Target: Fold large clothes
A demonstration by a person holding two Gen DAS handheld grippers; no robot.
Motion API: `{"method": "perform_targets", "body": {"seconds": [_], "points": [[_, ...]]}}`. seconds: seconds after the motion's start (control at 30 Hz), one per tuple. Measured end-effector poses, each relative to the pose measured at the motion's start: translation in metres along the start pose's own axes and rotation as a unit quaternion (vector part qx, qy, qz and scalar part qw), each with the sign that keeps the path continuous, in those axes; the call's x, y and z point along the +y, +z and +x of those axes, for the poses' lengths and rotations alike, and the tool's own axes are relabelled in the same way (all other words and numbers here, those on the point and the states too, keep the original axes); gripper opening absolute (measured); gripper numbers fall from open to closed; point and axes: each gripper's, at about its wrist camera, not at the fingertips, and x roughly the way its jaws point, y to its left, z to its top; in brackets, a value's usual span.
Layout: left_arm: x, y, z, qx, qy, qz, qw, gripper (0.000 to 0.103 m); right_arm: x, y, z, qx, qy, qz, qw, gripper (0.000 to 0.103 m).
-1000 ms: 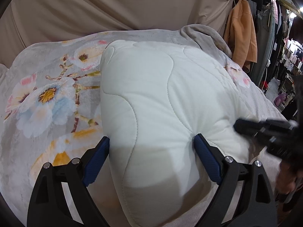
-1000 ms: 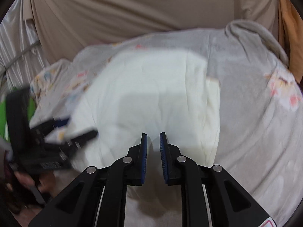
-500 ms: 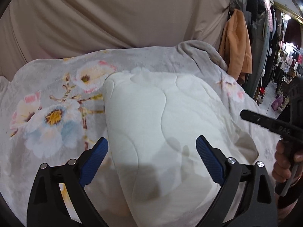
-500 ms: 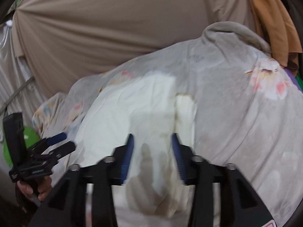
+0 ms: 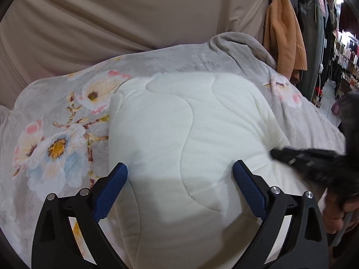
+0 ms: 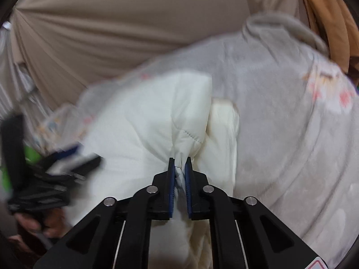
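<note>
A folded white quilted garment [image 5: 184,139] lies on a grey floral blanket [image 5: 56,134]. My left gripper [image 5: 180,172] is wide open, its blue pads either side of the garment's near end, holding nothing. My right gripper [image 6: 180,163] is shut on a pinch of the white garment [image 6: 157,116] at its near right edge; a cream inner layer [image 6: 222,121] shows beside it. The right gripper also shows blurred in the left wrist view [image 5: 314,163], and the left gripper shows blurred in the right wrist view [image 6: 44,172].
A beige curtain [image 5: 134,11] hangs behind the bed. An orange coat [image 5: 285,33] and dark clothes hang on a rack at the right. The grey blanket [image 6: 291,112] spreads out to the right of the garment.
My right gripper closed from open onto the garment's edge and bunched it up. My left gripper moved down and closer over the garment, still open.
</note>
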Motion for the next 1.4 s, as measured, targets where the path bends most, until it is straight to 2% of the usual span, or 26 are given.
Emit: {"method": "perform_targets", "body": {"seconds": [0.07,0.17,0.33,0.43,0.6,0.7,0.77,0.9,0.97,1.0,1.07,1.17,1.27,1.3,1.4], "points": [[-0.005,-0.002,0.003,0.000,0.015,0.009,0.9998,0.094,-0.004,-0.007,0.018,0.012,0.004,0.004,1.000,0.010],[-0.005,-0.004,0.006,-0.001,0.024,0.010,0.9996,0.096,0.002,-0.006,0.015,0.011,-0.010,-0.009,1.000,0.012],[-0.005,-0.006,0.006,-0.003,0.030,0.010,0.9995,0.097,0.004,-0.006,0.004,0.006,-0.008,-0.002,1.000,0.020],[-0.005,-0.007,0.005,-0.003,0.034,0.006,0.9994,0.098,0.003,-0.007,-0.012,-0.015,-0.004,0.018,1.000,0.019],[-0.002,-0.009,0.005,-0.003,0.033,0.001,0.9995,0.098,0.022,-0.018,-0.041,-0.057,-0.026,-0.005,0.998,0.018],[-0.001,-0.012,0.002,-0.001,0.027,0.000,0.9996,0.098,0.023,-0.025,-0.056,-0.065,-0.021,0.000,0.998,0.018],[0.001,-0.016,0.000,0.001,0.019,-0.004,0.9998,0.098,0.025,-0.030,-0.062,-0.060,-0.011,-0.012,0.998,0.019],[0.000,-0.027,0.003,0.008,0.008,-0.001,0.9999,0.098,0.020,-0.054,-0.022,0.012,-0.038,-0.032,0.999,0.020],[-0.002,-0.031,0.000,0.006,0.018,0.007,0.9998,0.098,0.013,-0.059,-0.015,0.013,-0.030,-0.021,0.999,0.020],[0.001,-0.031,-0.003,0.008,0.011,0.001,0.9999,0.098,0.012,-0.056,-0.018,0.014,-0.025,-0.017,0.999,0.020],[0.017,-0.026,-0.015,0.019,-0.035,-0.027,0.9988,0.098,0.008,-0.046,-0.033,0.003,-0.005,-0.002,1.000,0.021],[0.056,-0.021,-0.032,0.013,-0.091,-0.094,0.9914,0.098,-0.007,-0.029,-0.063,-0.032,0.032,0.027,0.999,0.022],[0.094,-0.021,-0.030,0.019,-0.115,-0.152,0.9815,0.098,-0.028,-0.013,-0.071,-0.047,0.031,0.060,0.997,0.040],[0.102,-0.023,-0.025,0.027,-0.117,-0.166,0.9788,0.098,-0.033,-0.010,-0.067,-0.040,0.030,0.071,0.996,0.045],[0.116,-0.035,0.001,0.070,-0.152,-0.206,0.9641,0.098,-0.050,-0.005,-0.032,0.018,0.051,0.105,0.993,0.045]]}}
